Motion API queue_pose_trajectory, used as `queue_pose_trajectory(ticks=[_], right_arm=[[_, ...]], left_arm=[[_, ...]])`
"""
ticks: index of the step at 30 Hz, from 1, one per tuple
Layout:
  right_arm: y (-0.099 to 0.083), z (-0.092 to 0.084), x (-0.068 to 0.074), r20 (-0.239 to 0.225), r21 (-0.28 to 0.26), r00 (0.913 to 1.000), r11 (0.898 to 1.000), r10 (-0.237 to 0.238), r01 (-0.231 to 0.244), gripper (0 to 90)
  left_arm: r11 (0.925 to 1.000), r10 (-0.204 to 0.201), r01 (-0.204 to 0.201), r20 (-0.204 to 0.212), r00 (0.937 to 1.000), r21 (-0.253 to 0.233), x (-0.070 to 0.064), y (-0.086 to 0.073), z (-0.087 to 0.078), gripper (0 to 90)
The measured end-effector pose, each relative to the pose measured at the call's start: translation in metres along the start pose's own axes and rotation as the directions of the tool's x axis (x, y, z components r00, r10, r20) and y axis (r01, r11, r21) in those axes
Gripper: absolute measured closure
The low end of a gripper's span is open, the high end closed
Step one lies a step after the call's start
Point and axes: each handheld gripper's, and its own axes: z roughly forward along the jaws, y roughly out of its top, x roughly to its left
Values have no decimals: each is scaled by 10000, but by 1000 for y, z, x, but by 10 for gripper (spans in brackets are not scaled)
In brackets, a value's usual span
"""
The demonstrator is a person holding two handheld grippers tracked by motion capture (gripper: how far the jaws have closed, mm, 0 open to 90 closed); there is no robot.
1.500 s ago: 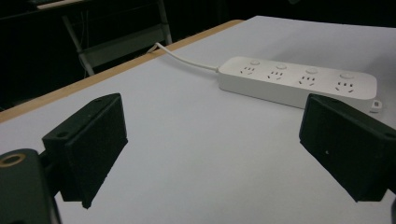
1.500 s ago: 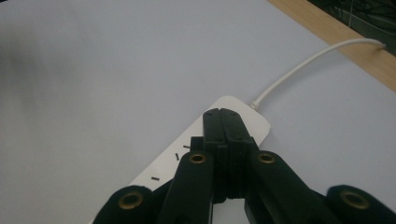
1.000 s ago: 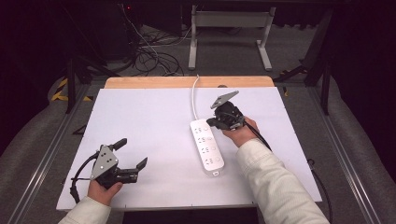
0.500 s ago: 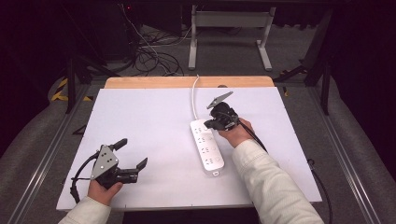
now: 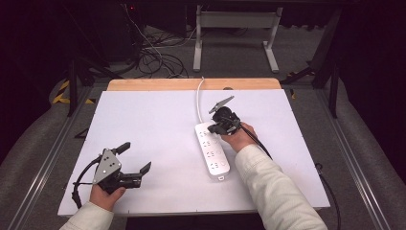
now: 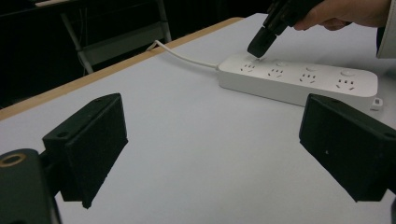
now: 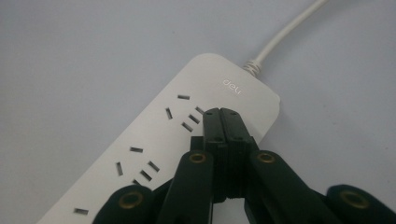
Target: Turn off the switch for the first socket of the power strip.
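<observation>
Table: white sheet [image 5: 158, 124] over a wooden top in the middle of the high view, with a long white plastic power strip [image 5: 212, 151] lying centre-right, its white cord [image 5: 199, 100] running toward the upper edge. Right gripper [image 5: 218, 128], black and held in a hand, now tipped down onto the strip's upper end, a little closer than half a second ago and further in than a second ago. Left gripper [image 5: 133, 160] at lower left, unmoved, jaws spread wide, holding nothing.

Left gripper view: two black jaws far apart at the lower corners, bare sheet between them; strip [image 6: 299, 81] at upper right, right gripper [image 6: 260, 43] touching its top face beside the first outlet group.

Right gripper view: jaws pressed fully together, gripping nothing, tip on the strip [image 7: 163, 140] just below the "deli" mark. Probably a press on a switch there, likely the current step; switch itself hidden.
</observation>
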Motion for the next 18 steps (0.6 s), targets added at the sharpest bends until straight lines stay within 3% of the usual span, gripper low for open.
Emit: queue_pose_trajectory(ticks=[18], right_arm=[[-1, 6, 3, 451, 62, 9989, 9999, -89, 86, 900]], left_arm=[[10000, 36, -36, 11, 10000, -4, 0, 0, 0, 80]])
